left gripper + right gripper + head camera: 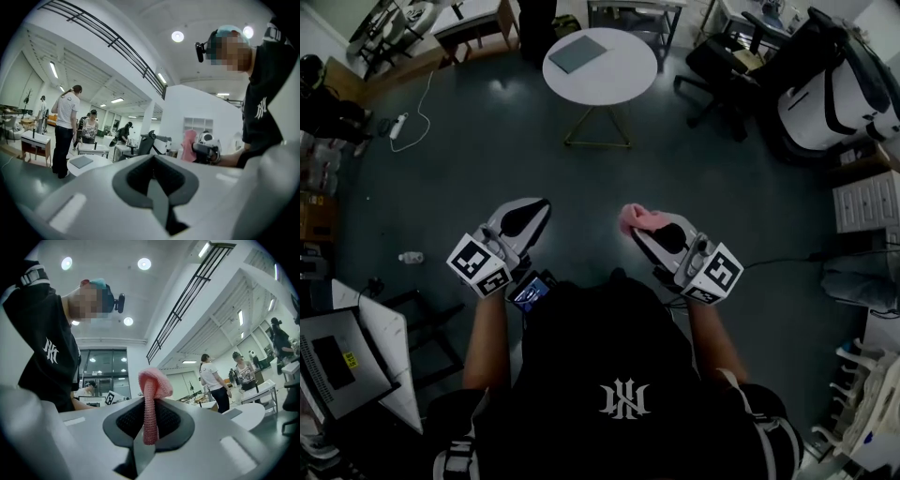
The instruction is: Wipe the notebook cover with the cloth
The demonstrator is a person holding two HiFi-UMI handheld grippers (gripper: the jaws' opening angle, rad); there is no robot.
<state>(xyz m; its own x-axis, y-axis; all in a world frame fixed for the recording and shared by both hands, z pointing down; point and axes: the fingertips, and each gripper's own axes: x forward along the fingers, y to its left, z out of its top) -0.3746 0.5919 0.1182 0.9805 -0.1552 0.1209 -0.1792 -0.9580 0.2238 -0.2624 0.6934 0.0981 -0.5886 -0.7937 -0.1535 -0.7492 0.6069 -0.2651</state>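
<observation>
The grey notebook [577, 53] lies on a round white table [623, 80] far ahead of me; it also shows as a grey notebook [81, 161] in the left gripper view. My right gripper [639, 228] is shut on a pink cloth [636, 218], held up in the air well short of the table. In the right gripper view the pink cloth [151, 399] stands pinched between the closed jaws. My left gripper [534, 214] is shut with nothing in it, level with the right one. From the left gripper view the right gripper [206, 149] with the pink cloth [189, 144] shows to the side.
Dark floor lies between me and the round table. A black office chair [727, 70] stands right of the table, desks [473, 23] behind it, a white cable [417, 117] at left. Two persons [65, 129] stand near the table. A white desk [366, 347] is at my left.
</observation>
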